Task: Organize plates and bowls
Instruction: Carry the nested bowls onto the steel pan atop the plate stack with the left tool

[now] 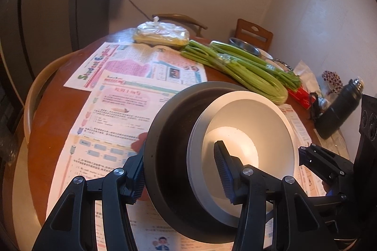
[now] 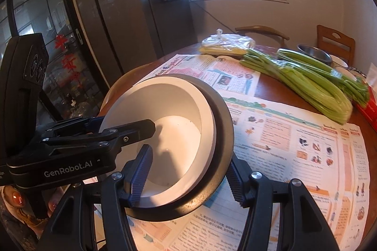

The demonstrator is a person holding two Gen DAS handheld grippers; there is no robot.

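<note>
A white bowl (image 1: pixel 247 123) sits nested inside a larger black bowl (image 1: pixel 169 133), both tilted above the newspaper-covered table. My left gripper (image 1: pixel 181 168) straddles the near wall of both bowls, one finger outside the black bowl and one inside the white bowl. My right gripper (image 2: pixel 188 178) straddles the opposite wall of the same stacked bowls (image 2: pixel 179 133), one finger inside the white bowl (image 2: pixel 165 114) and one outside the black bowl (image 2: pixel 223 133). Each gripper shows in the other's view.
Newspapers (image 1: pixel 132 76) cover the round wooden table (image 1: pixel 47 123). Celery bunches (image 1: pixel 240 67), a bagged food parcel (image 1: pixel 162 35), a steel bowl (image 1: pixel 243 45), a dark flask (image 1: pixel 339 109) and a red box (image 1: pixel 301 95) lie at the far side. Chairs stand behind.
</note>
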